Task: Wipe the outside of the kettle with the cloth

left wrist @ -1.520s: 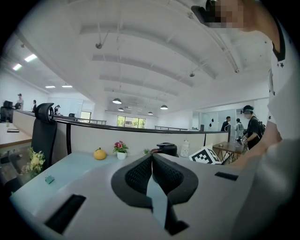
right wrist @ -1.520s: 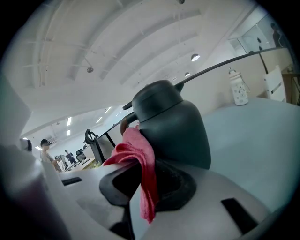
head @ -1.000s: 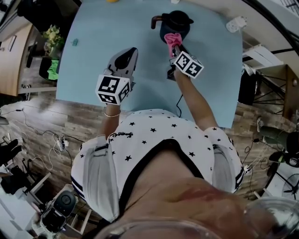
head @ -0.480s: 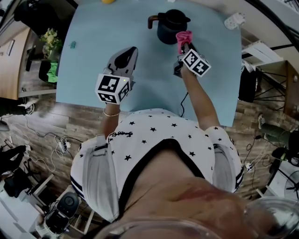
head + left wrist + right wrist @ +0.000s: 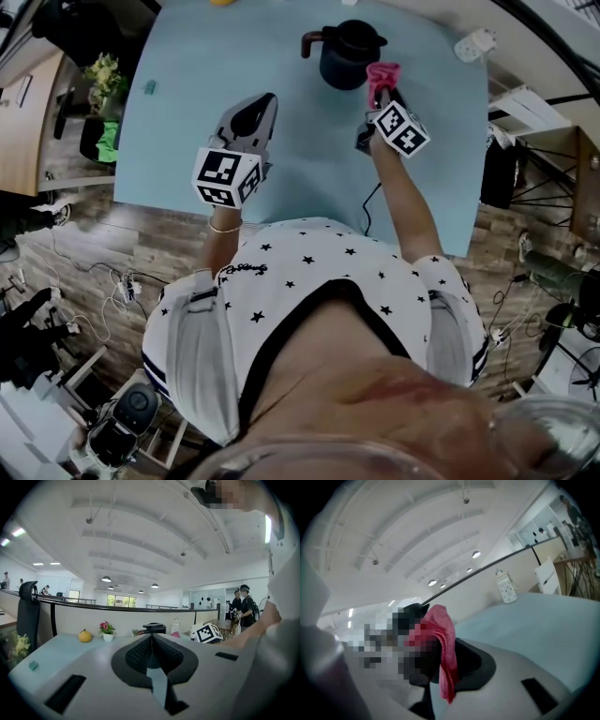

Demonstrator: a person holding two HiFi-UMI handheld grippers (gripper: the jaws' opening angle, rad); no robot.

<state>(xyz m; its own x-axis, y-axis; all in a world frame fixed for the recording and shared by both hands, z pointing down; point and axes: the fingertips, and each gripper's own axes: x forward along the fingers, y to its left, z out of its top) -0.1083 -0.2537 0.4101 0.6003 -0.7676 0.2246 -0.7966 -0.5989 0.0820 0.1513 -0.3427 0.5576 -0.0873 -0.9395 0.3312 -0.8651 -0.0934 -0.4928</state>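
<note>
Far middle of light blue flat table: dark round kettle w/ lid on, standing upright, curved handle sticking out to the L. Just beside kettle's R side: soft pink cloth, bunched up. Touching kettle or not, can't tell. Pinched tight in R gripper, jaws squeezed onto cloth, folds hanging over the tips and down one side. Black-and-white marker cube at back of R gripper, bare arm reaching fwd over table's R part.

L gripper held over near-L part of table, well apart from kettle, nose pointing to far side. Jaws pressed together at the tips, nothing btwn them.

Far edge of table, in L gripper view: small round yellow-orange fruit, next to it tiny white flower pot w/ pink blooms. Near far-R corner: white power strip. Small teal bit near table's L edge.
</note>
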